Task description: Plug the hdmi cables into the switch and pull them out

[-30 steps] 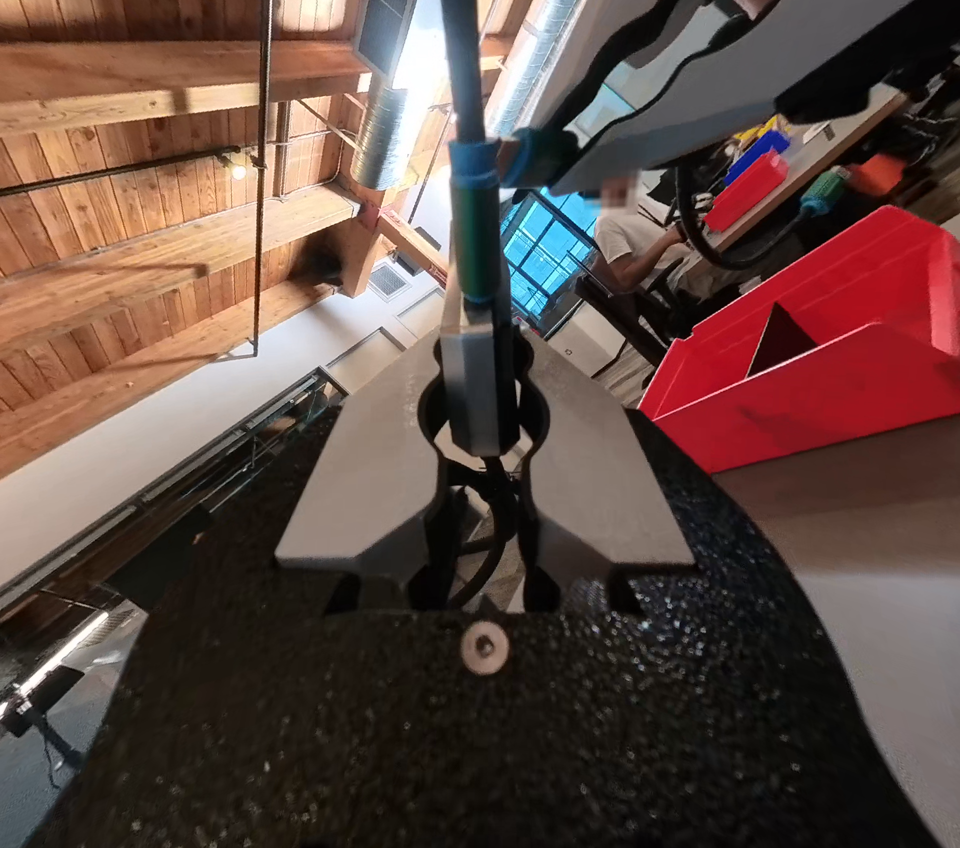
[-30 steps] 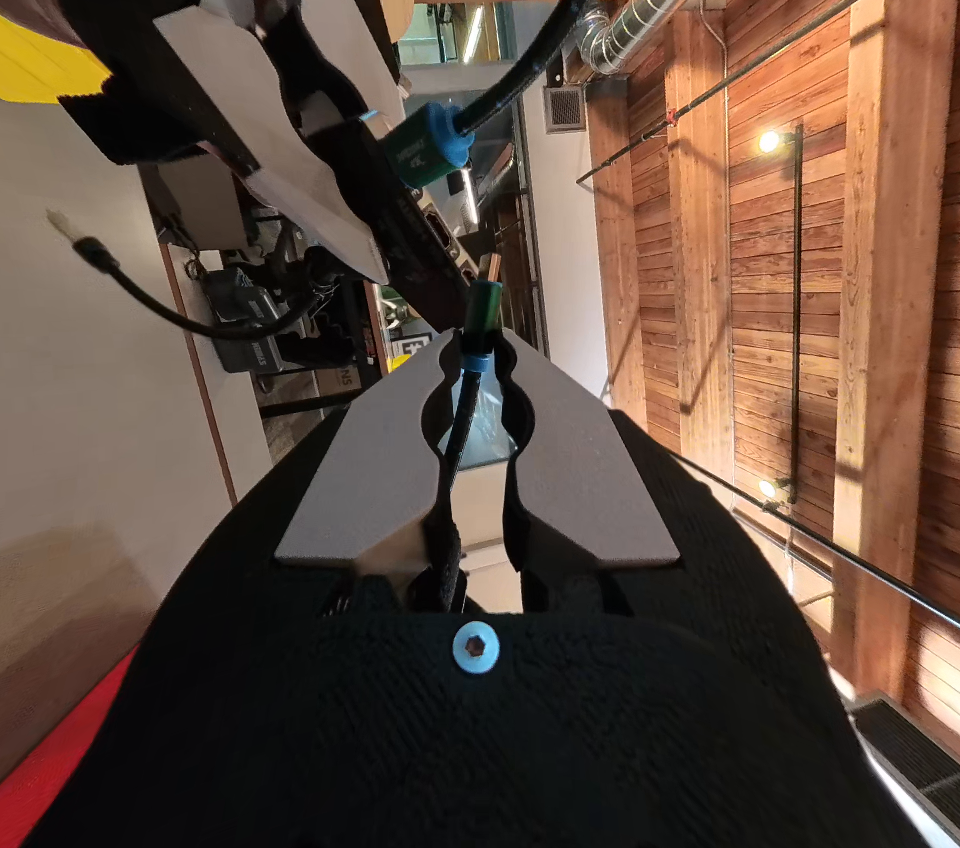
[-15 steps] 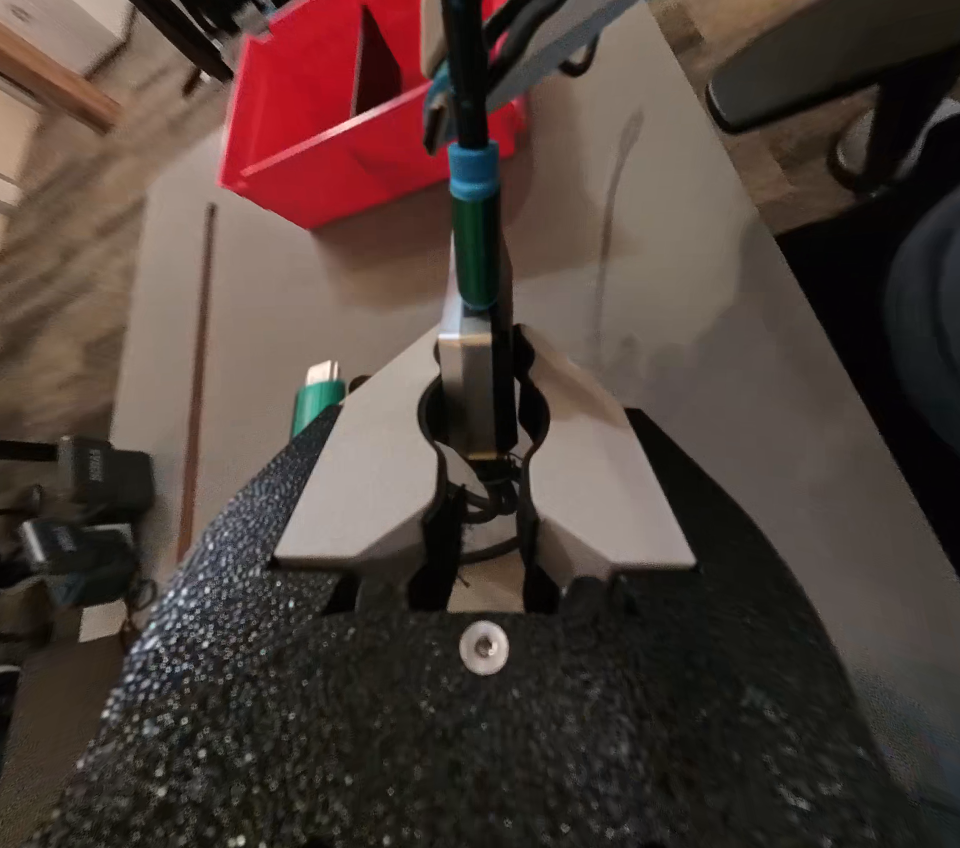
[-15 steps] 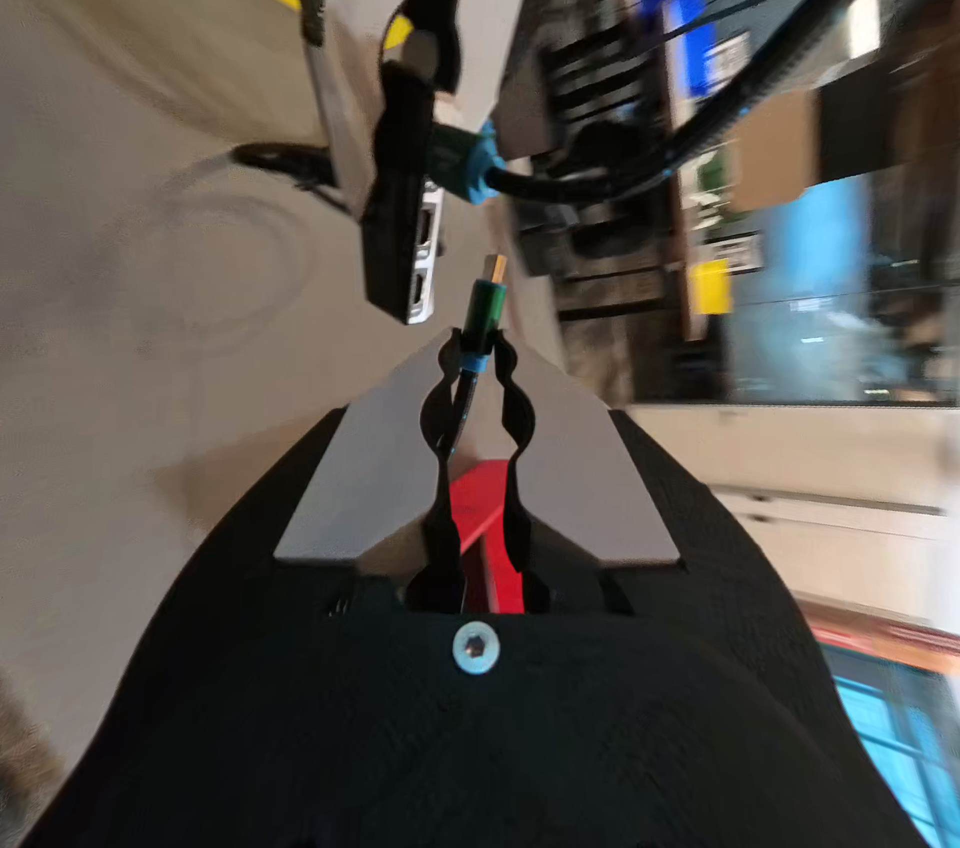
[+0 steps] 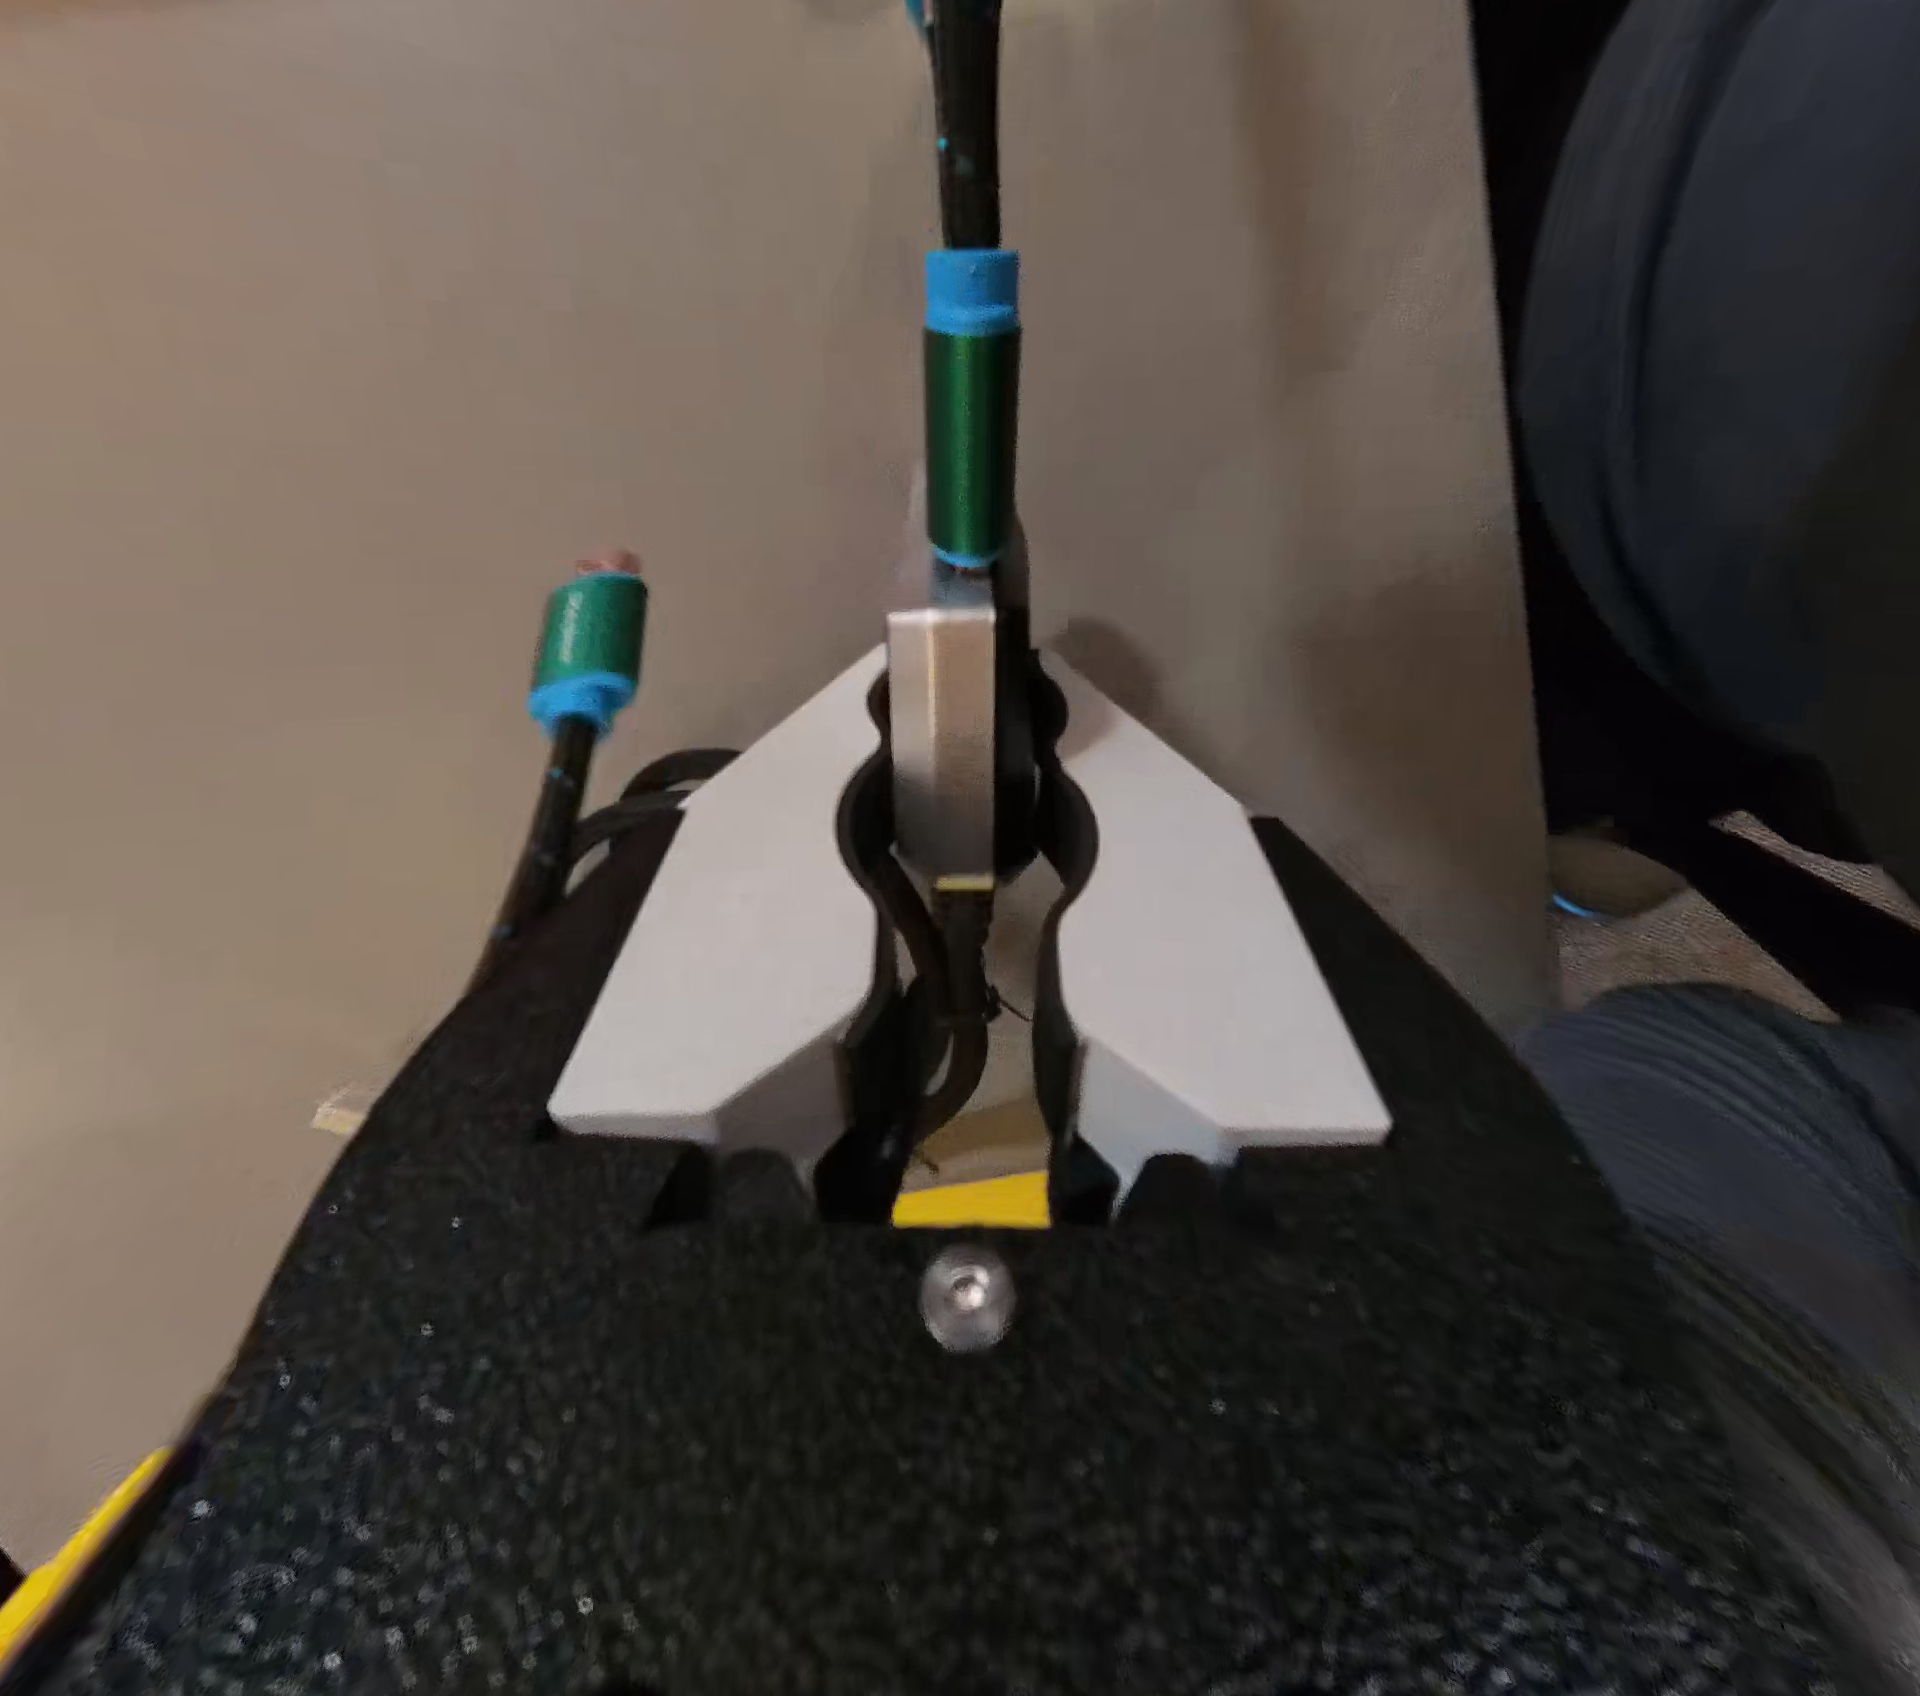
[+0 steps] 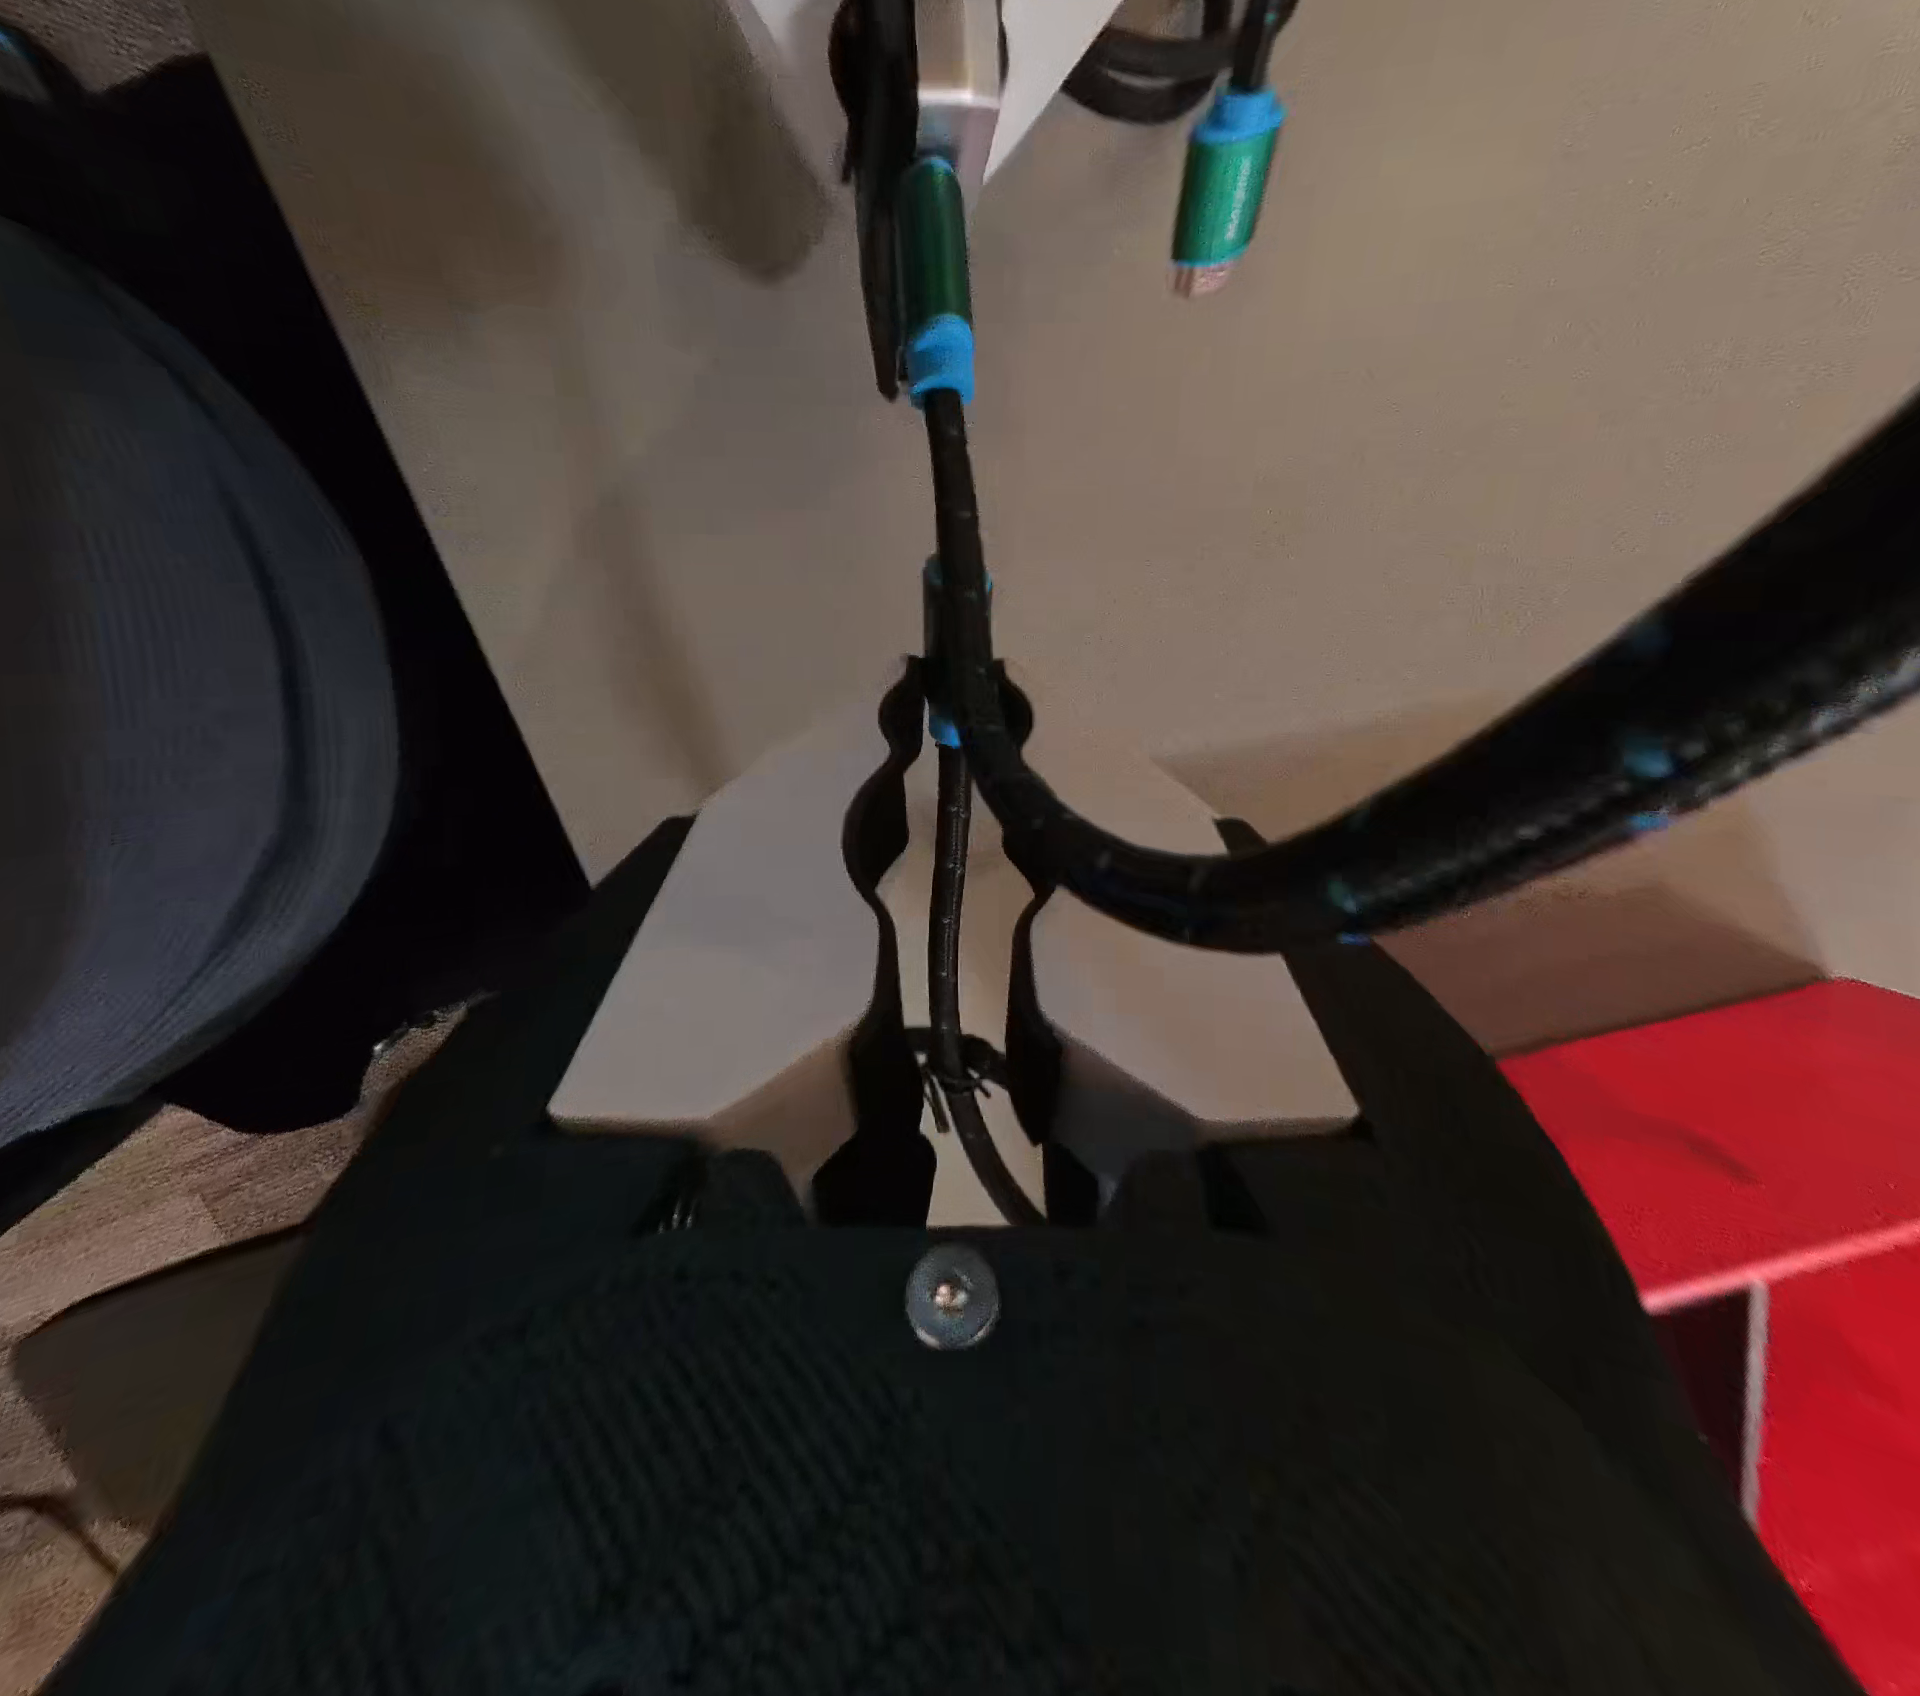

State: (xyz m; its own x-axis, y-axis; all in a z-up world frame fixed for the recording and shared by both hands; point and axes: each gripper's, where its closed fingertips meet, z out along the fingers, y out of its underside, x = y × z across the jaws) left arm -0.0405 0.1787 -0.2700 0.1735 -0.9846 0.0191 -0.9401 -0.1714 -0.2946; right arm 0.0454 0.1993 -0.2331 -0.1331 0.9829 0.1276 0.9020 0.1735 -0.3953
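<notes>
1. Beige tabletop [image 5: 416,296] fills both views; red bin [image 6: 1714,1231] at lower right of the right wrist view.
2. Left gripper [image 5: 961,773] pinches the silver HDMI switch [image 5: 940,732] edge-on, raised above the table.
3. Green plug with blue collar [image 5: 968,441] is seated in the switch's far end; its braided black cable [image 5: 971,119] runs away.
4. Right gripper [image 6: 961,711] is pressed onto a second plug [image 6: 940,618], dark and partly hidden, probably just short of the switch.
5. Third green plug [image 5: 587,638] lies loose on the table.
6. 0.5 s ago the switch was held side-on to the right wrist view, its ports showing; now the grippers face each other.
</notes>
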